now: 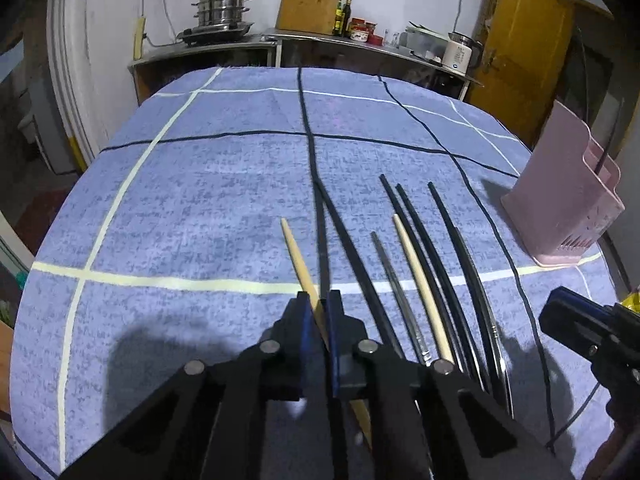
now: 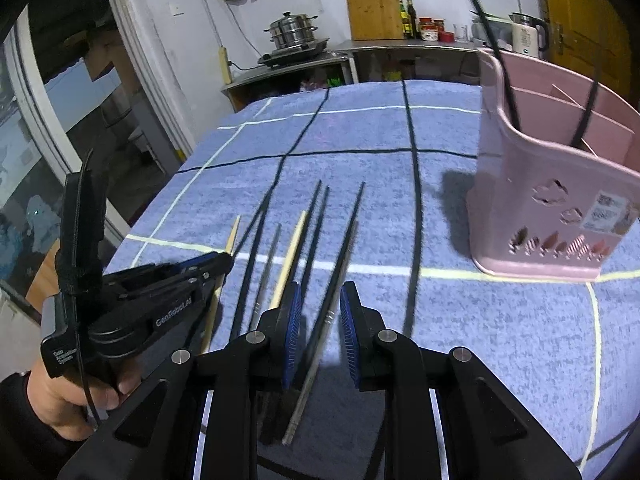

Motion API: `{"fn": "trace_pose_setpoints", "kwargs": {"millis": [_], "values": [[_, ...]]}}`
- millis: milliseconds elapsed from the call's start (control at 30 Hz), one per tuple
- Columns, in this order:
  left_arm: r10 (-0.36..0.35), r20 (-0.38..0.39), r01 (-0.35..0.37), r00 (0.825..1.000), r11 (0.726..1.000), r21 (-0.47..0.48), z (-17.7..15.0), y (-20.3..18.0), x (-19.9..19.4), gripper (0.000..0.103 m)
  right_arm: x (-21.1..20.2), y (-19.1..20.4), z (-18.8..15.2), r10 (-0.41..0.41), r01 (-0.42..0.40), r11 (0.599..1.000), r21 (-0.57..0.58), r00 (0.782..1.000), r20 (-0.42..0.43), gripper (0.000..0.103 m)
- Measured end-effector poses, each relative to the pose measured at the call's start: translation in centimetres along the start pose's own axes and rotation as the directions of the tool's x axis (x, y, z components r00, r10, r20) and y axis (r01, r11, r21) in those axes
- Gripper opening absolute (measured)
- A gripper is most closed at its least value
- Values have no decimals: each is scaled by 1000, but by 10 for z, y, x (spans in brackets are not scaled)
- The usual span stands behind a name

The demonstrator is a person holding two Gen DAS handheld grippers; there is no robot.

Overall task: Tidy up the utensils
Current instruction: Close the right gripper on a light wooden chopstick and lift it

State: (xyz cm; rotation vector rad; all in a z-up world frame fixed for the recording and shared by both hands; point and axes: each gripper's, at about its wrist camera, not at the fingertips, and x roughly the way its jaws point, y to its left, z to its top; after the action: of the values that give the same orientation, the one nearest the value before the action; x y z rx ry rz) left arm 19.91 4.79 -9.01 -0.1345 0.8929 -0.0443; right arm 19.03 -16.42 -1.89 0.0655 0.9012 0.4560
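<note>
Lying in a loose row on the blue checked cloth (image 1: 200, 184) of the table, the chopsticks (image 1: 416, 264) run toward the cameras, their near ends hidden under both grippers. The left gripper (image 1: 319, 312) has its jaws clamped on a pale wooden chopstick (image 1: 295, 252), whose lower length disappears behind the blue pads. The right gripper (image 2: 320, 312) holds its jaws apart astride a dark chopstick (image 2: 342, 248), pads not touching it. A pink holder (image 2: 552, 184) stands upright at the right, cut off by the frame edge; two black chopsticks (image 2: 508, 88) lean inside it. Which compartment they occupy is hard to tell.
</note>
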Motion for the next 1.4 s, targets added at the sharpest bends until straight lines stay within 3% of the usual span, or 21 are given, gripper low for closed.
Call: {"fn": "trace_pose_setpoints", "kwargs": {"millis": [500,1033,1400], "values": [[-86,-10,84,996,991,-100,2,37,0,9,78,21,33,116,-117,993,4,988,-103,15],[-120,-36,115,992,984,-135,12,42,7,9,107,19,50,14,-17,1000,-14,988,-152,13],[-88,-89,76,992,988,-134,36,38,25,9,115,22,60,-22,16,999,-36,985,-173,13]]}}
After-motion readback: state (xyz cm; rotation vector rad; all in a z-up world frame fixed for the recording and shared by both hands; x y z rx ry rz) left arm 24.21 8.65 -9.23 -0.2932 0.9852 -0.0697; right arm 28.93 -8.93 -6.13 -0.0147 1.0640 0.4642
